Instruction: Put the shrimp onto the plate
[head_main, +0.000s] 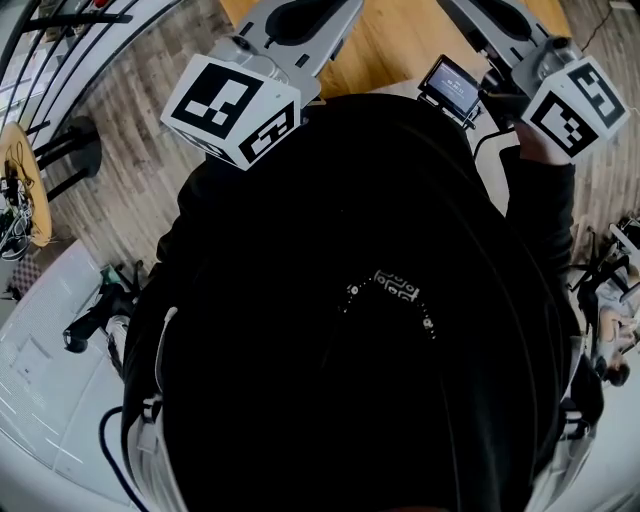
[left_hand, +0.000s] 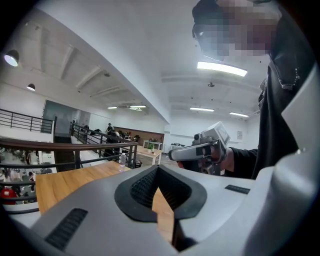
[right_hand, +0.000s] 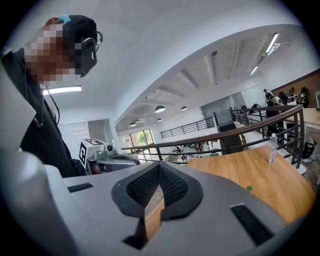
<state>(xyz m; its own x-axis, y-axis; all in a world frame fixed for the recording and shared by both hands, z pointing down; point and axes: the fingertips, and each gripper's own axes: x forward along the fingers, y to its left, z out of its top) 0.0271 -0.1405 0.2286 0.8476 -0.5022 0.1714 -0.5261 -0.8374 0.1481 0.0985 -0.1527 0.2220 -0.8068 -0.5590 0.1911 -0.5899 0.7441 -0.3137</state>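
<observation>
No shrimp and no plate show in any view. I hold both grippers raised in front of a black-clad torso (head_main: 370, 300). The left gripper (left_hand: 157, 171) has its black pads meeting at the tip, with nothing between them and only a thin wedge of wooden table (left_hand: 65, 182) showing behind. The right gripper (right_hand: 159, 168) is shut the same way, empty. Each gripper sees the other: the right gripper (left_hand: 200, 150) is held by a hand in the left gripper view, and the left gripper (right_hand: 107, 161) shows in the right gripper view. Their marker cubes (head_main: 232, 108) sit at the top of the head view.
The wooden table (right_hand: 250, 172) carries a small green object (right_hand: 248, 188) and a water bottle (right_hand: 271, 149) near its far edge. A black railing (left_hand: 75, 147) runs behind the table. Other desks and people are far off in the hall.
</observation>
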